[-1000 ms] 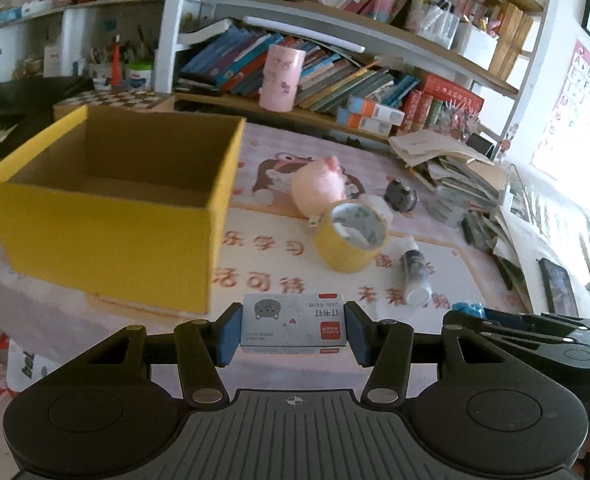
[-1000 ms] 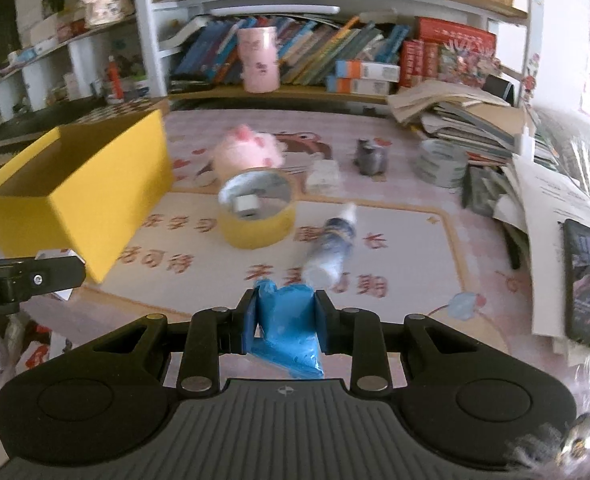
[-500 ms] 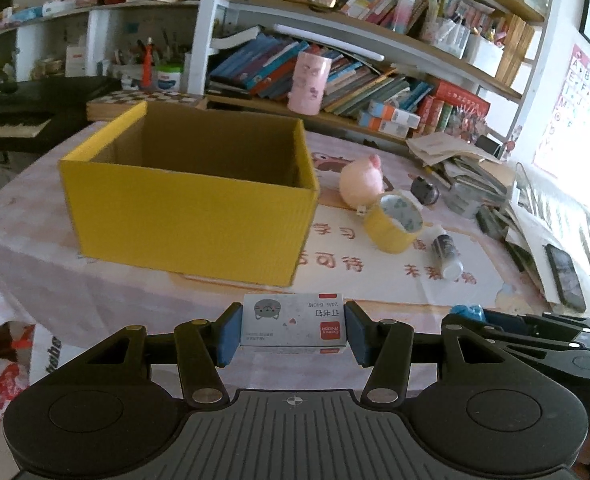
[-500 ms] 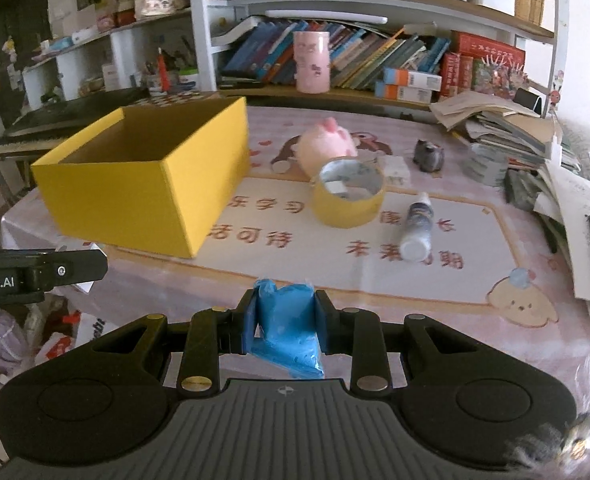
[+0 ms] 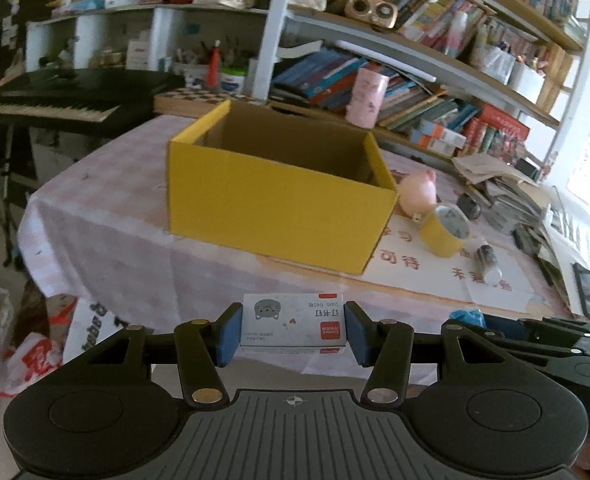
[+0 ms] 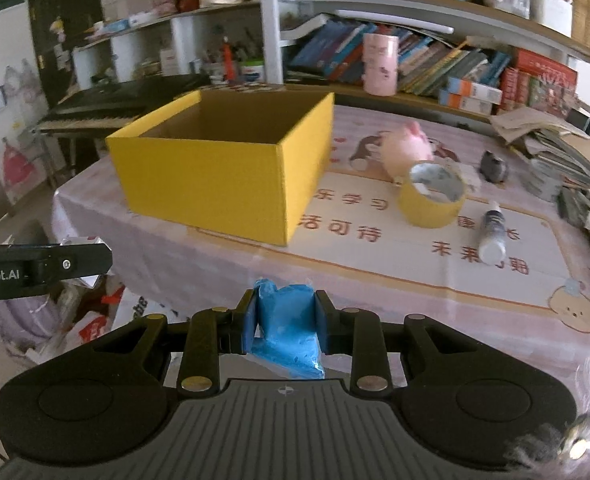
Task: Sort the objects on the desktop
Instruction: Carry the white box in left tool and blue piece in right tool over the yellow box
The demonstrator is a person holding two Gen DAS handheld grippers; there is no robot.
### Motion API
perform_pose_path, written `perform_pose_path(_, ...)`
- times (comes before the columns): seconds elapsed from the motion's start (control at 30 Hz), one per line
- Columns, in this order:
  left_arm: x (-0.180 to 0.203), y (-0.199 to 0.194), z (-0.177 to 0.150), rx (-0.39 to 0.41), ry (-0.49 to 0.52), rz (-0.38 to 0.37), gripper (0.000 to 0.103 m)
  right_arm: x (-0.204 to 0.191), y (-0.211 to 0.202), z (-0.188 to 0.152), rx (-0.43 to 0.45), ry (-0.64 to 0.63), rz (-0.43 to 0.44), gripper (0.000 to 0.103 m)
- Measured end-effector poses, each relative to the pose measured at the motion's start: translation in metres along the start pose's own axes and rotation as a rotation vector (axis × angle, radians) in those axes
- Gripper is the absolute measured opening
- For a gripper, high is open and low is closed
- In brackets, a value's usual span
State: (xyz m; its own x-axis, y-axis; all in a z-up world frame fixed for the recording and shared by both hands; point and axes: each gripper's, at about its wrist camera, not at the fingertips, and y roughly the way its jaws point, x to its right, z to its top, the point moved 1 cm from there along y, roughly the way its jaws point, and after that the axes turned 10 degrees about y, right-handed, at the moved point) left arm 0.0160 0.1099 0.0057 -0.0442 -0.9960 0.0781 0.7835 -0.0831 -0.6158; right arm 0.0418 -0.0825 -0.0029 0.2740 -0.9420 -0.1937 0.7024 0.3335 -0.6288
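Observation:
My left gripper (image 5: 293,330) is shut on a small white staple box (image 5: 293,324) and holds it off the near edge of the table. My right gripper (image 6: 286,324) is shut on a blue packet (image 6: 287,330), also short of the table edge. An open yellow cardboard box (image 5: 271,196) stands on the table ahead; in the right wrist view the yellow box (image 6: 223,168) is left of centre. On the mat lie a yellow tape roll (image 6: 433,194), a pink plush toy (image 6: 405,148) and a small bottle (image 6: 493,234).
The table (image 6: 375,280) has a pink checked cloth and a printed mat. Bookshelves (image 5: 415,60) stand behind it. A keyboard piano (image 5: 67,92) is at the left. Papers and a phone (image 5: 585,290) lie at the right edge. Bags sit on the floor at the left.
Both grippers have drawn back and up from the table, so the yellow box and desktop objects look smaller and farther. Both keep hold of their objects.

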Motion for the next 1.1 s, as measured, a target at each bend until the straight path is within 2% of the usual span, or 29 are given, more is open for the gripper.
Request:
perform_pose_path(0.53,-0.015,-0.017,-0.010,0.003,0.009,0.045,0.052,-0.028,0.005,-0.006,-0.026,-0.030,0.056,0.027)
perform_pose_path(1.1,-0.015,-0.010,-0.012,-0.028,-0.009,0.024,0.052,-0.027,0.007,-0.008,-0.058,-0.035,0.065,0.027)
